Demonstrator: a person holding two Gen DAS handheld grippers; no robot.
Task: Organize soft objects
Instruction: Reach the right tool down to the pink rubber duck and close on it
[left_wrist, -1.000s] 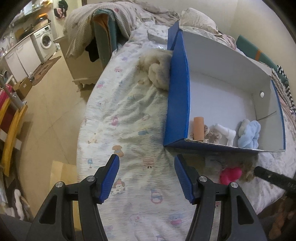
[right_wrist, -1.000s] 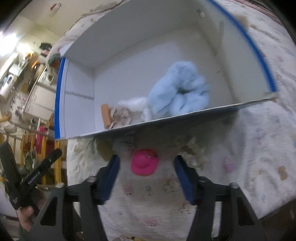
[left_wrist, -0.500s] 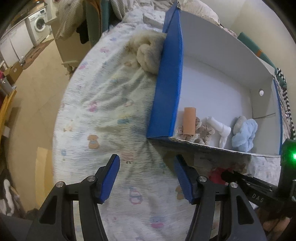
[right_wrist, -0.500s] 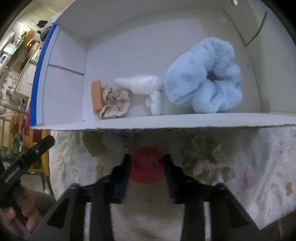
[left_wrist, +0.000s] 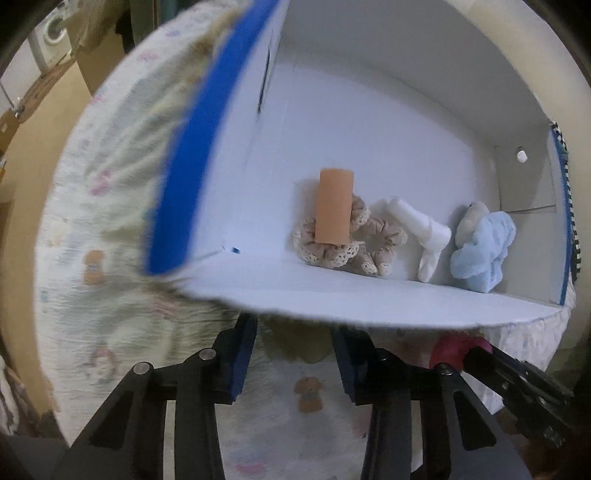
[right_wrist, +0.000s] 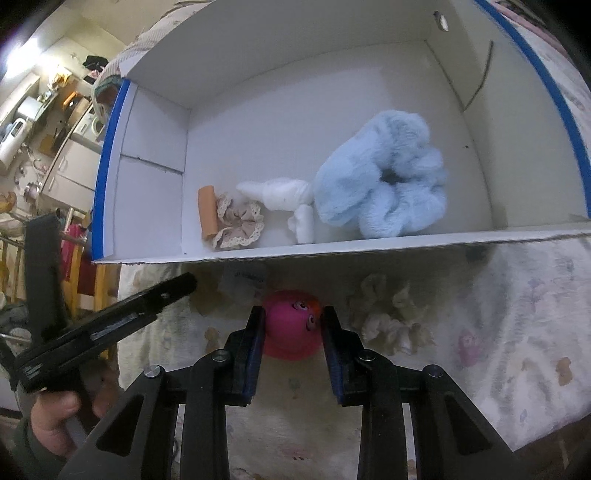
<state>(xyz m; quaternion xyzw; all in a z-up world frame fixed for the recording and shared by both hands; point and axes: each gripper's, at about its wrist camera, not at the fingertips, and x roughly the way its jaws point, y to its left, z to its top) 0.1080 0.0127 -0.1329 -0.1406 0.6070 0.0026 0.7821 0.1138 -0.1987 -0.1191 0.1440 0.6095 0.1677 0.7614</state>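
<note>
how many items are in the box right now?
4, all along the near wall of the box: orange roll at left, beige lace scrunchie against it, white piece in the middle, blue fluffy scrunchie at right. More may hide behind the wall.

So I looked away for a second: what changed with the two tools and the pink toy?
The right tool closed from open around the pink toy to gripping it between its fingers. The left tool moved in toward the box's near wall and narrowed its gap, now over something tan and unclear. The scrunchies, white piece and orange roll inside the box stayed put.
</note>
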